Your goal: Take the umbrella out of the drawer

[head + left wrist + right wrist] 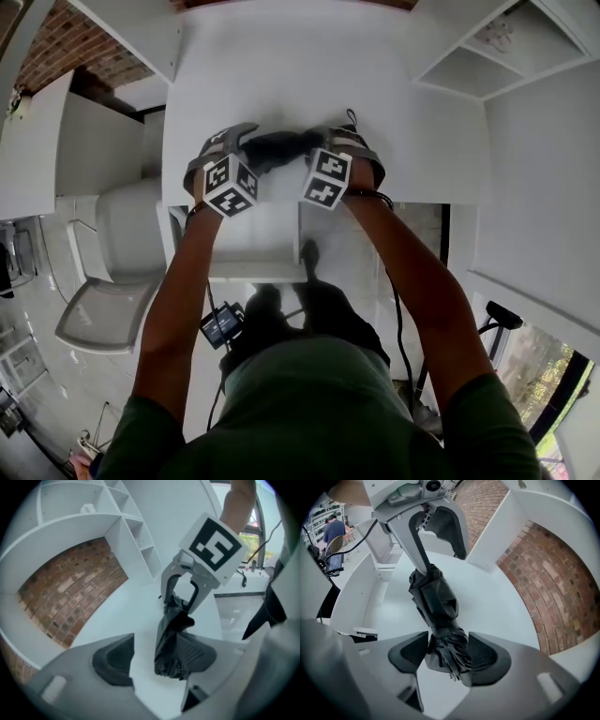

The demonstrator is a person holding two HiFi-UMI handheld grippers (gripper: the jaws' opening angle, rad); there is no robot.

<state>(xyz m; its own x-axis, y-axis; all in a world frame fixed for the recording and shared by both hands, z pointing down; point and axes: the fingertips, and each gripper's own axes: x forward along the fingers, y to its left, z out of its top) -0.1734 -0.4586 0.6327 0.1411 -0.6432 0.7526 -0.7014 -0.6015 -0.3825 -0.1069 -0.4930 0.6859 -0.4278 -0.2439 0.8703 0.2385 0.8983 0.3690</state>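
left gripper (157, 654): jaws are standing apart, one end of the umbrella (169, 630) is sitting between them, close against one pad with a clear gap at the other. nothing is being clamped.
right gripper (447, 657): jaws are also standing spread, with the other end lying in the gap. fabric may be brushing both pads, too dark to be sure.
the umbrella is lying folded on the white desk top (281, 66), reaching from one gripper to the other, outside the drawer.
judging the step as set-down and let-go. doing it well means keeping both jaws wide, lifting each gripper straight up off its end so no loose fold is snagging, and watching that the umbrella is not rolling toward the desk edge.
shelf unit (136, 536) and brick wall (70, 592) are sitting well beyond the work.
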